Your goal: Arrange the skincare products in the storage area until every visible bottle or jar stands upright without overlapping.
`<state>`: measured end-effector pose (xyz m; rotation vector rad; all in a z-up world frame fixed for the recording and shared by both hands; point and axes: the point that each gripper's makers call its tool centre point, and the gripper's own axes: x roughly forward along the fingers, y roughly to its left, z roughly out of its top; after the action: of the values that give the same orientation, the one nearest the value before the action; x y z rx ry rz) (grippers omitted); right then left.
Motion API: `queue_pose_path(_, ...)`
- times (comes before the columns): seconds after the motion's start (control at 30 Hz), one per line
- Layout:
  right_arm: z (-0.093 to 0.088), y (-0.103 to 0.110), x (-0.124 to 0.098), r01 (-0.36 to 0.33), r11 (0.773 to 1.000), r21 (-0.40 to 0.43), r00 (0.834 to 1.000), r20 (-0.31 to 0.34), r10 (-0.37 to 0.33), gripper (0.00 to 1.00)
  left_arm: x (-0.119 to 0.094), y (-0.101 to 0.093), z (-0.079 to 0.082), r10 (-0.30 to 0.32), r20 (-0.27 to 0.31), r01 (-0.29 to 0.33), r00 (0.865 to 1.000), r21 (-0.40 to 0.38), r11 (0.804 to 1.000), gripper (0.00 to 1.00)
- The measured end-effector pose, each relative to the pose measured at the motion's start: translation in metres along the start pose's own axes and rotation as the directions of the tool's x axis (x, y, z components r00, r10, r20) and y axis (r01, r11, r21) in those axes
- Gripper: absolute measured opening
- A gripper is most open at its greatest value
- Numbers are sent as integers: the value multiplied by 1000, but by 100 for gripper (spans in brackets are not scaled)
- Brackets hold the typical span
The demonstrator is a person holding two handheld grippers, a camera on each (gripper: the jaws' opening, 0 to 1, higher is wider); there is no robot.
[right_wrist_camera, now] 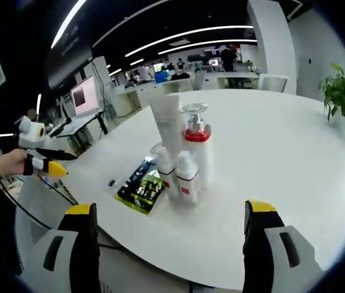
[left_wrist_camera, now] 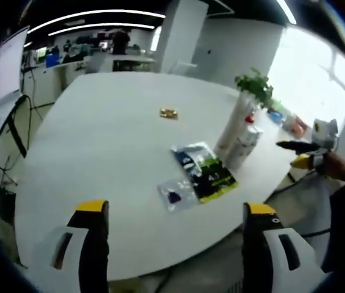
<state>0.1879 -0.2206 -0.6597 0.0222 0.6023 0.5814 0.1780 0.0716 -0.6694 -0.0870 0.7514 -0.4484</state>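
On the desk [right_wrist_camera: 294, 152], bottles [right_wrist_camera: 184, 152] stand clustered upright, sachets [left_wrist_camera: 203, 171] flat beside them — both hand-held grippers [left_wrist_camera: 175, 244] [right_wrist_camera: 169, 244] gape empty. Approach one bottle squarely, grip low — don't topple its neighbours.

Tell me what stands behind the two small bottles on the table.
In the right gripper view, a tall white tube and a red-collared pump bottle stand upright behind the small bottles. Their lower parts are covered by the small bottles.
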Motion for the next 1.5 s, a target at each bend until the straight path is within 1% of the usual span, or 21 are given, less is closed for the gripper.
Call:
queue_pose_path(0.07,-1,-1,-1,5,1000,3,1000,-8,-5,99,3,2,3,3,-6,-3,1000,6,1000,83)
queue_pose_path(0.23,-1,0,-1,9,1000,-1,1000,-8,-9,99,16,1,15,6,-19,-6,1000,18,1000,81)
queue_pose_path(0.37,-1,0,-1,10,1000,-3,1000,-13,-10,99,27,3,26,11,-40,-9,999,52,999,82)
queue_pose_path(0.5,-2,-1,0,9,1000,7,1000,-16,-9,99,36,-1,37,0,-45,3,999,73,997,81)
queue_pose_path(0.53,-2,-1,0,9,1000,11,1000,-16,-9,99,39,-3,42,0,-48,4,999,76,997,81)
queue_pose_path(0.73,-3,-3,1,17,1000,22,1000,-19,-17,99,57,-6,53,-17,-85,27,996,114,993,80)
queue_pose_path(0.8,-2,-4,0,25,1000,15,1000,-15,-25,99,64,-2,56,-12,-106,25,994,121,992,80)
queue_pose_path(0.9,-2,-4,0,26,1000,12,1000,-14,-26,99,74,-2,60,-9,-128,24,992,121,992,80)
queue_pose_path(1.0,-3,-5,1,33,999,6,999,-20,-33,99,84,-3,65,-15,-155,36,988,130,991,80)
queue_pose_path(1.1,-4,-7,1,50,999,-7,998,-26,-50,99,99,0,71,-4,-182,32,983,150,988,79)
queue_pose_path(1.17,-5,-11,0,68,998,-6,997,-23,-68,98,106,3,75,0,-184,28,983,149,988,79)
queue_pose_path(1.27,-4,-14,-1,73,997,19,997,-17,-73,98,112,3,80,-1,-189,28,982,140,990,79)
queue_pose_path(1.4,-5,-14,0,76,997,31,997,-23,-75,99,122,2,86,1,-207,34,978,167,985,79)
queue_pose_path(1.47,-6,-15,0,78,997,27,997,-24,-77,99,134,7,93,12,-218,28,976,182,983,80)
queue_pose_path(1.5,-6,-14,-1,76,997,26,997,-25,-75,99,135,9,93,18,-219,24,976,185,982,80)
